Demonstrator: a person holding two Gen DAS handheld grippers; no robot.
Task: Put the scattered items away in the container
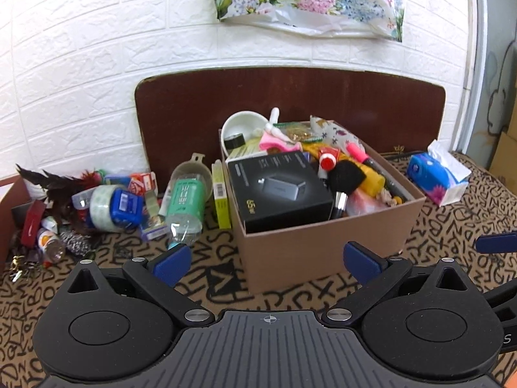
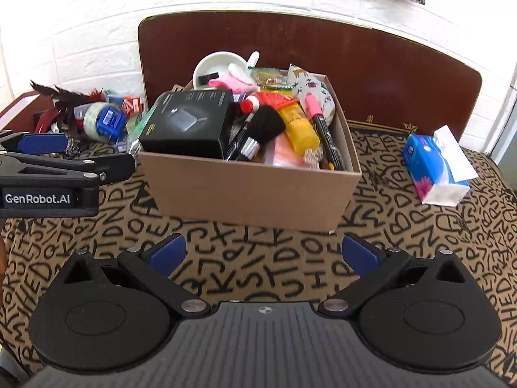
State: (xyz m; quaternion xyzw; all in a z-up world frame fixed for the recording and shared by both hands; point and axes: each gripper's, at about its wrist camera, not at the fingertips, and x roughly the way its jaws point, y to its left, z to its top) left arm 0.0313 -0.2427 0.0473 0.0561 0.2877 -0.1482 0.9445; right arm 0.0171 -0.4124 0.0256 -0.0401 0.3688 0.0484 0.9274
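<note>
A white brick-patterned wall [image 1: 97,64] is standing behind everything, with a flowered plastic bag [image 1: 307,0] hanging on it and a dark brown board [image 1: 371,103] leaning against its foot. The table [image 2: 274,258] is wearing a tan cloth covered in scrawled black letters. A cardboard box [image 1: 323,245] is sitting on it near the board, heaped full: a black carton [image 1: 278,187] showing a grey device is lying on top at the left, a white bowl [image 1: 239,126] is leaning in the back corner, and a yellow bottle [image 2: 299,126], a black brush [image 2: 261,126] and a pink-capped marker [image 2: 318,116] are crowding the right side. A blue tissue pack [image 1: 436,174] is lying well to the right of the box. To the box's left, the scattered things are lying in a pile: a clear bottle with a green label [image 1: 185,200] tipped on its side, a yellow-green packet [image 1: 221,194] standing just beside the box wall, a roll of clear tape [image 1: 103,207] with a blue core, and dark feathers [image 1: 55,181]. The left tool [image 1: 264,260] is hovering before the box with its blue-tipped fingers [image 1: 171,260] spread wide and holding nothing; its side is reading "GenRobot.AI" in the right wrist view. The right tool [image 2: 263,255] is likewise gaping empty over the cloth in front of the box.
</note>
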